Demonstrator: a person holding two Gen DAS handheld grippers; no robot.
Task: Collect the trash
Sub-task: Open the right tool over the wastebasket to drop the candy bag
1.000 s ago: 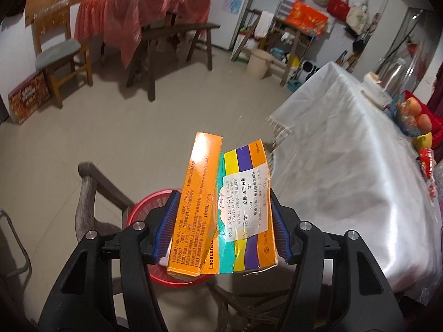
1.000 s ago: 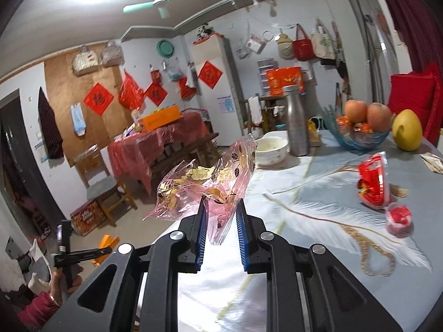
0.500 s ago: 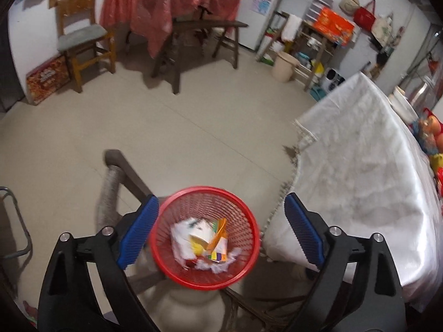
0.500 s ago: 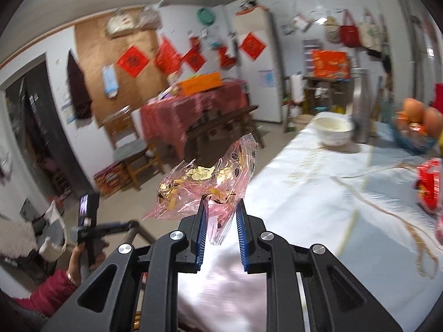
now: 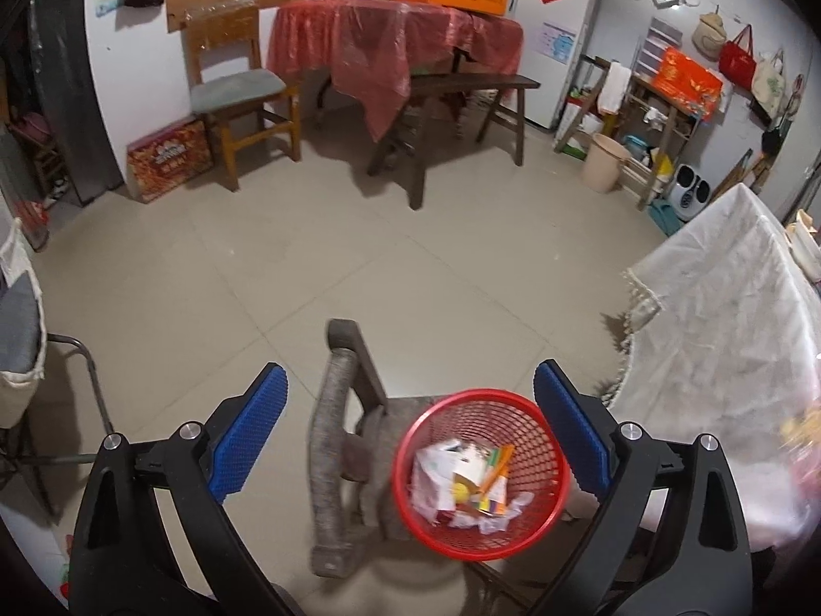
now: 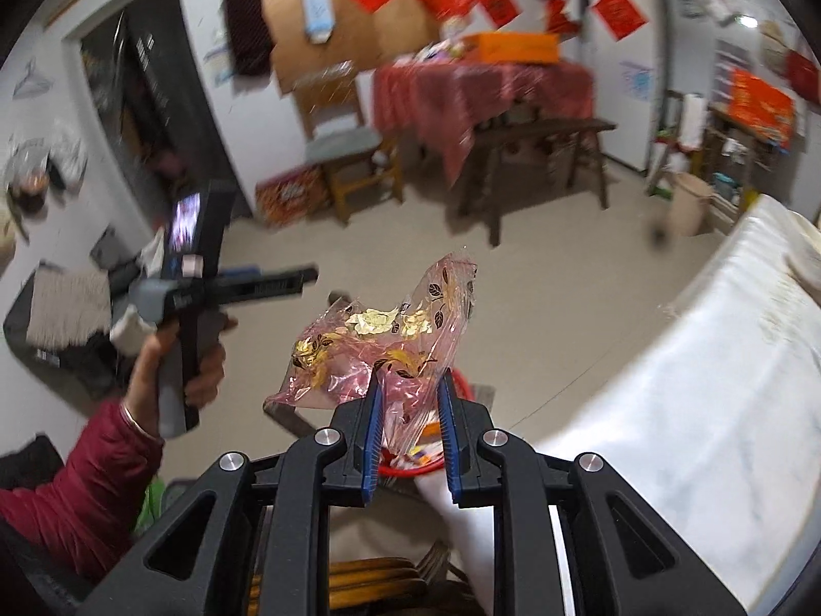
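A red mesh trash basket (image 5: pixel 410 487) stands on a grey padded chair (image 5: pixel 331 441), holding crumpled paper and the coloured medicine boxes (image 5: pixel 492 482). My left gripper (image 5: pixel 408 410) is wide open and empty above the basket's near left side. My right gripper (image 6: pixel 409 400) is shut on a crinkled pink plastic bag with gold leaf print (image 6: pixel 379 339) and holds it in the air above the basket's red rim (image 6: pixel 462 382), which shows just behind the fingers. The left gripper (image 6: pixel 267 280) shows in the right wrist view, held by a hand in a red sleeve.
A table with a white cloth (image 5: pixel 718 339) stands right of the basket and also shows in the right wrist view (image 6: pixel 692 390). Across the tiled floor are a red-clothed table (image 5: pixel 390 41), a wooden bench (image 5: pixel 462 87), a wooden chair (image 5: pixel 236 87) and a beige bucket (image 5: pixel 605 161).
My left gripper opened and the medicine boxes fell into the red basket; it then shifted left. My right gripper swung left off the table with the pink bag to above the basket.
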